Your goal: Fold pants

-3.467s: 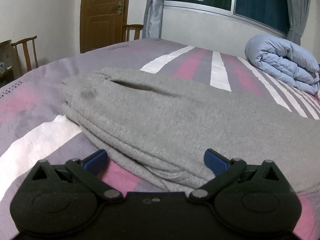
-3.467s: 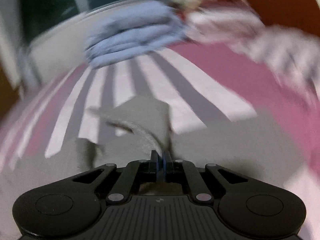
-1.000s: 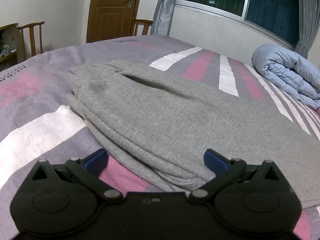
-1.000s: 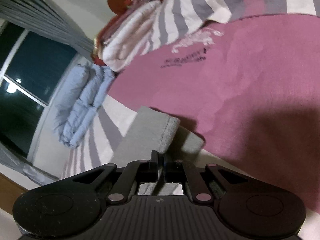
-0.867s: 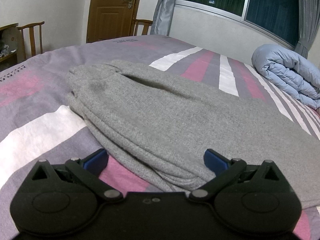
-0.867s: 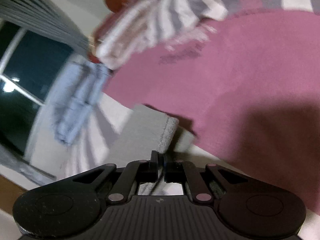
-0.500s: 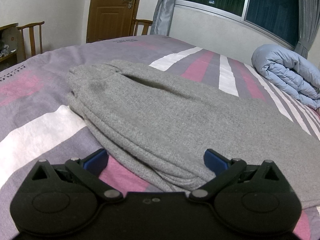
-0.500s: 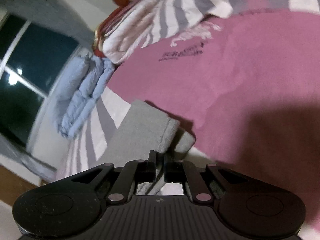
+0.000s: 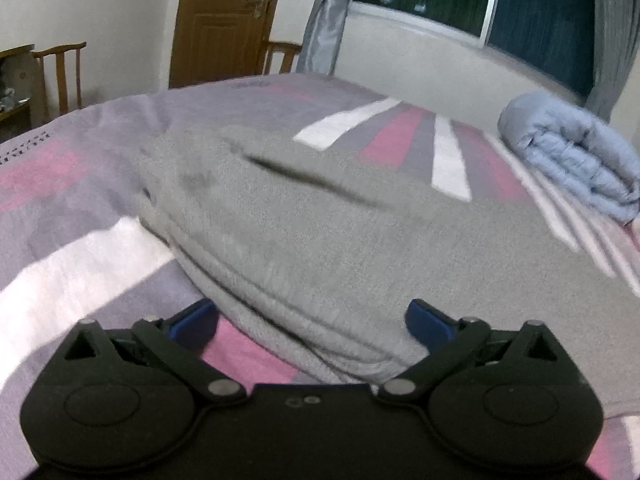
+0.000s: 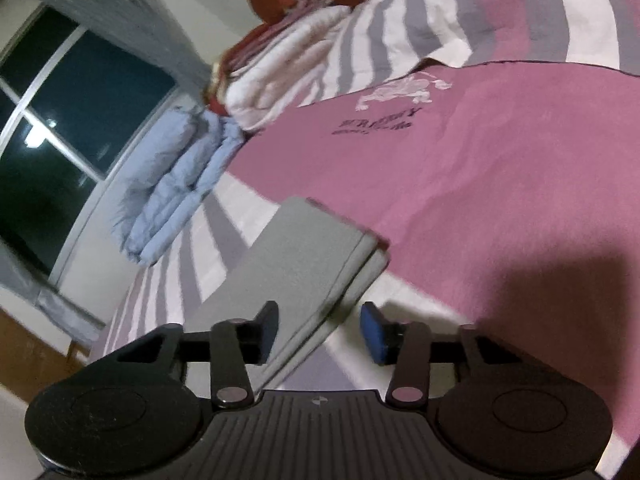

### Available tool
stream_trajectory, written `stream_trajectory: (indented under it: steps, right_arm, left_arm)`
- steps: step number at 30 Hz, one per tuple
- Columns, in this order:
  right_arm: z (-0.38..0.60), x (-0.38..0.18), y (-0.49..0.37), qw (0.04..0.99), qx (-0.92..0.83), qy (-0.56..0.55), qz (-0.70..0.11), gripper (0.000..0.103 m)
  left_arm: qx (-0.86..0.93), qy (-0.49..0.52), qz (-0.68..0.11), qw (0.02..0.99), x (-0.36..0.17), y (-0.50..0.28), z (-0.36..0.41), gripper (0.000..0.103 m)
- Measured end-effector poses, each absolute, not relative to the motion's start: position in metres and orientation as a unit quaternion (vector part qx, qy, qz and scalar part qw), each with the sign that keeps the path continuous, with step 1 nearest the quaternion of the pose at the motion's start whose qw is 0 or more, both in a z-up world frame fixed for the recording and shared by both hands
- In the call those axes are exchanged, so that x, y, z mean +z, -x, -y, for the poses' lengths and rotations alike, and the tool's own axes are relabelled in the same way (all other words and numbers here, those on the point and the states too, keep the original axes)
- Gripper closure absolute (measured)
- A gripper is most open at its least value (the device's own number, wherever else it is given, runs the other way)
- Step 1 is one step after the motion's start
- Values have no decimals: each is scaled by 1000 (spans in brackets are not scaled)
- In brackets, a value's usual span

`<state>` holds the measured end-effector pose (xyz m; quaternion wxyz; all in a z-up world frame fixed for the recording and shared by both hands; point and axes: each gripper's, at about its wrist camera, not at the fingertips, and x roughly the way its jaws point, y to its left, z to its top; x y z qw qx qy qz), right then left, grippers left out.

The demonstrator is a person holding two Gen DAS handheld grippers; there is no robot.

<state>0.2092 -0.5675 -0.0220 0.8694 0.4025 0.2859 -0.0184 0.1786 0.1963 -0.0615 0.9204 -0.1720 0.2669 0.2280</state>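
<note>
— Pants [image 9: 320,248]: grey knit, one pair, laid flat across the striped bed [image 9: 80,264], already doubled leg over leg by the look of the stacked edges. Waist end at about ten o'clock in the left wrist view, body running off toward three o'clock.

— And the cuff end?

— Seen from the right wrist: stacked hems [image 10: 320,248] lying on the bed just ahead of the right tool [image 10: 320,334], toward twelve o'clock. Jaws opening, pads clear of the cloth, nothing pinched; the leg edge merely lies between them.

— Step in hand, then?

— Probably the letting-go after setting the legs down straight. Lengthwise fold judged done, crosswise fold not yet made.

— Left side?

— Left tool [image 9: 312,320] spread wide, starting to close, with the folded edge between the blue pads but not pressed.

— Next move?

— Likely a fresh pinch through all layers at the hems, then a carry toward the waist, corners kept level so the layers don't slide.

— Count?

— One pair of pants, two tools, one rolled blue quilt [image 9: 572,152] at two o'clock, two chairs, one door [image 9: 224,20].
</note>
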Motion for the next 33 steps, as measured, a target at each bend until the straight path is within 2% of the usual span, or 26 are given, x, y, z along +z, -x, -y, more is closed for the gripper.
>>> stream_trajectory:
  steps: [6,12,13,15,18,24,26,29,31,33]
  right_arm:
    - [525,-13,-196,893,28,-358,-270,56]
    - [481,-12,-214,896,62,-335,-284,56]
    - [476,-12,-215,895,66,-336,-285,56]
    - [467,-13,-218,894,70,-337,-288,56]
    - [459,-15,-218,894,74,-332,-293,56]
    - [458,-24,-217,891,71,-329,-305,55]
    - [458,-25,-216,890,71,-331,-306,55]
    - [458,-25,-216,891,74,-328,-304,55]
    - [458,-27,-215,890,74,-329,-306,55]
    - [460,-29,-216,888,72,-333,-308,55]
  left_arm:
    - [251,184,-220,924,-33,-154,-234,15]
    - [263,209,-264,904,-26,-180,-295,39]
    - [263,219,-275,899,-28,-182,-302,47]
    - [254,244,-284,892,-33,-186,-315,58]
    - [239,246,-285,895,-39,-189,-322,67]
    - [215,240,-290,901,-34,-203,-339,74]
    - [207,236,-269,911,-26,-203,-341,84]
    - [200,220,-264,917,-23,-203,-339,84]
    - [212,205,-307,905,-36,-209,-339,84]
    - [210,195,-307,908,-43,-207,-339,84]
